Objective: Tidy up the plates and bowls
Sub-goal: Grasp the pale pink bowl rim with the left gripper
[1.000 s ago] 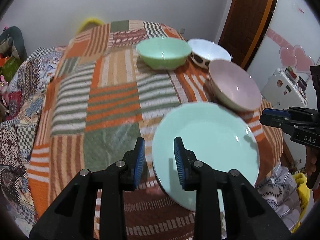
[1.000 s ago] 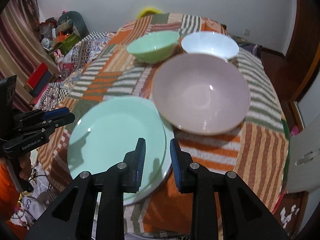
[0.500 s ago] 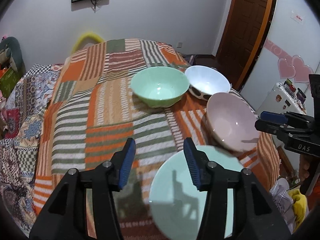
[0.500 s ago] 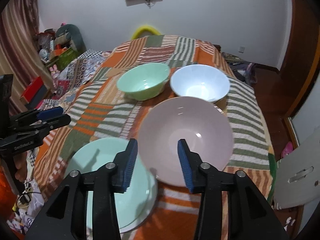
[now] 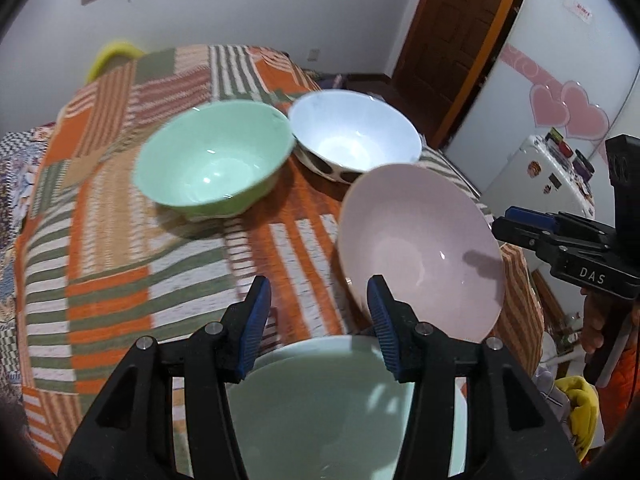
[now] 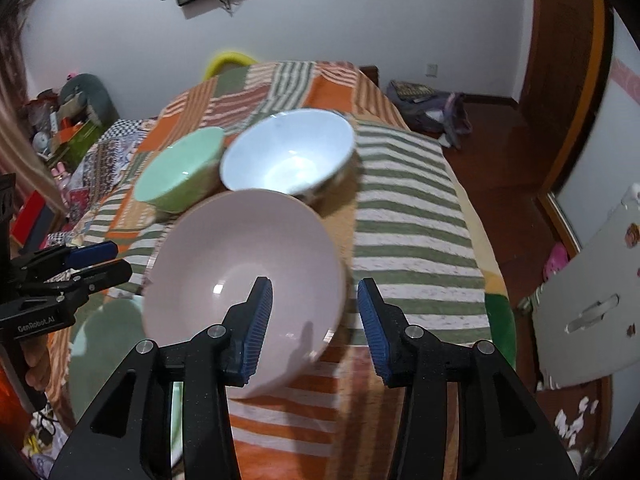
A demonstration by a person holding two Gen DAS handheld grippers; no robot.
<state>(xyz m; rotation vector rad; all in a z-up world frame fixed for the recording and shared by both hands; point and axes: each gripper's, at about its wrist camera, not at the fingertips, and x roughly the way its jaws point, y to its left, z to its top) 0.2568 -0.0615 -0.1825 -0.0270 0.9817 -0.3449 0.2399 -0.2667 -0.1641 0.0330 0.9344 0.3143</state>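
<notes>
While both grippers — left gripper (image 5: 318,322), right gripper (image 6: 314,322) — gape empty, pink bowl (image 6: 244,284) awaits rim pinch — likely next.

Your fisheye frames bow at dark-vignetted edges — soft overhead room light leaves small glints in the pink bowl (image 5: 420,248), while motion blur smears the striped tablecloth (image 6: 404,220).

Both grippers now gape wide where a second ago they were nearly closed. The left gripper (image 5: 319,300) has drawn back from the green plate (image 5: 320,404), which lies under its fingers rather than ahead. The right gripper (image 6: 315,304) has left the plate and now frames the pink bowl's (image 6: 240,276) near rim.
</notes>
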